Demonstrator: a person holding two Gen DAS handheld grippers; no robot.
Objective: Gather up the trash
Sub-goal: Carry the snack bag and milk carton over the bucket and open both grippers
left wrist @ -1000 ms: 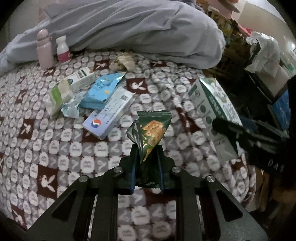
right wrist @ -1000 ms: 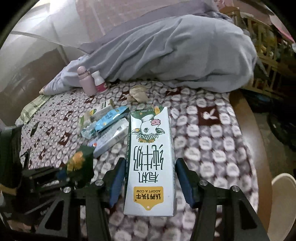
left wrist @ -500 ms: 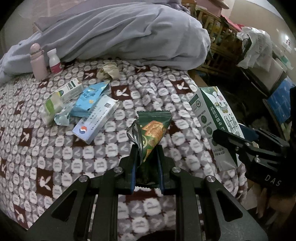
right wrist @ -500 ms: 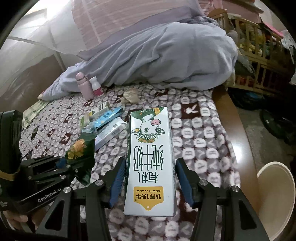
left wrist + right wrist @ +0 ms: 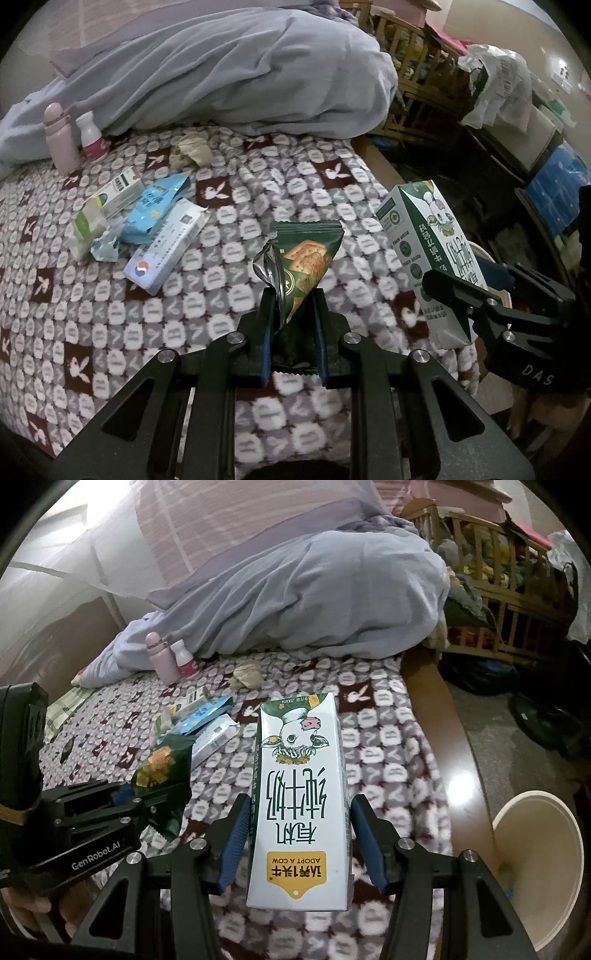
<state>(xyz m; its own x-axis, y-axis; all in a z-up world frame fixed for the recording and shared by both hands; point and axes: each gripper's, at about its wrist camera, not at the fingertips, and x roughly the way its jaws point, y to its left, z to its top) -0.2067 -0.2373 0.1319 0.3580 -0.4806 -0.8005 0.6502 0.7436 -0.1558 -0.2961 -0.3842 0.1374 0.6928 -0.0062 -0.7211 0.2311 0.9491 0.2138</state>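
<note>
both wrist views look steeply down along their fingers, close above the patterned blanket [image 5: 110, 314]. each catches the other gripper at its edge, and both share the grey duvet [image 5: 314, 602] behind.

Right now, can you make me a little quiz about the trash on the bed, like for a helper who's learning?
1. True or false: the left gripper is shut on the green cracker wrapper.
2. What does the right gripper hold? A a pink bottle, B the milk carton, C a tissue.
3. Where is the cream bin in the right wrist view?

Key: 1 true. 2 B. 3 On the floor at lower right, beside the bed.
</note>
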